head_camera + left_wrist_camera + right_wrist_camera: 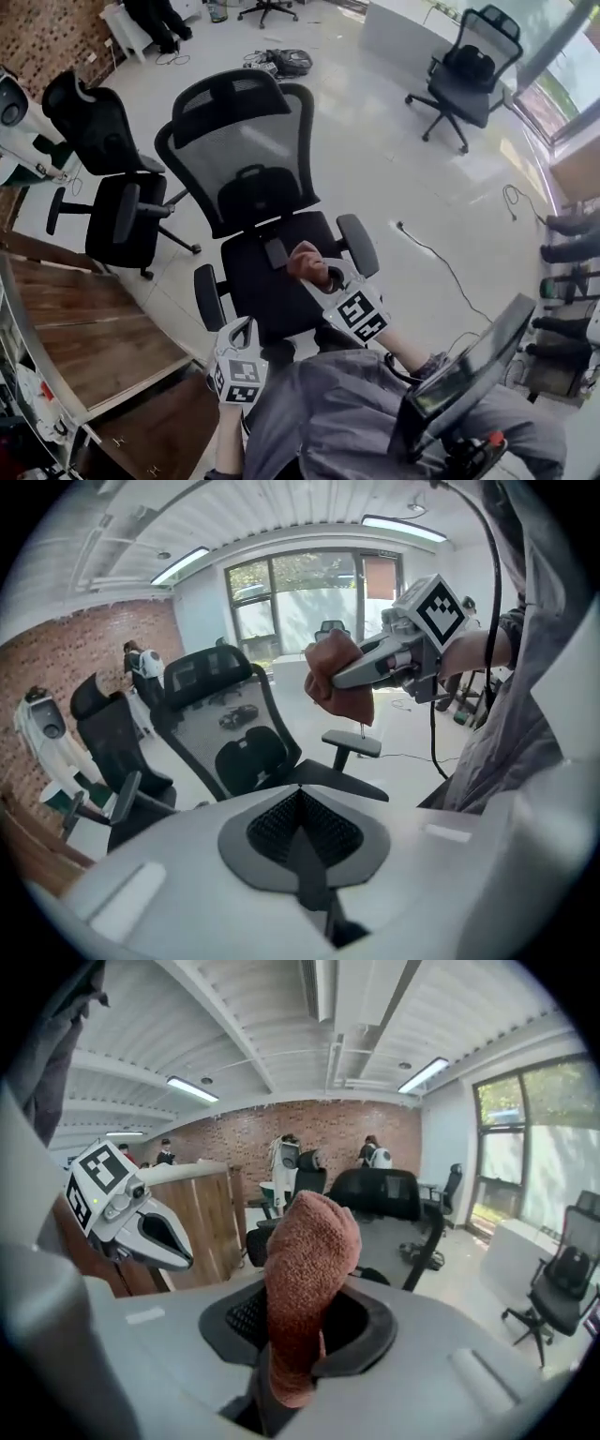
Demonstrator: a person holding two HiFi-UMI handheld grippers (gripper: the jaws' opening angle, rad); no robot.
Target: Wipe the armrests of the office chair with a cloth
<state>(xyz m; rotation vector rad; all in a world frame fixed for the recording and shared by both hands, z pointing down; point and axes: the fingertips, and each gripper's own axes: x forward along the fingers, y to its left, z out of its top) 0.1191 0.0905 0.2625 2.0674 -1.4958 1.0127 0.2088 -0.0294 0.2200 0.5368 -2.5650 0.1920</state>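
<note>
Right gripper (317,274) pinches the rust-red cloth (307,261) as a tall wad over the office chair (246,178) seat, near one armrest (357,244), while the left gripper (242,326) is closed and empty; judged risk: hard rubbing drags the wad from the jaws.

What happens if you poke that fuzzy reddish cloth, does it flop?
Probably floppy: the cloth bunches and droops where the right hand-held gripper pinches it. Likely light: one pinch holds it; fuzzy loops should grip, not slip.
</note>
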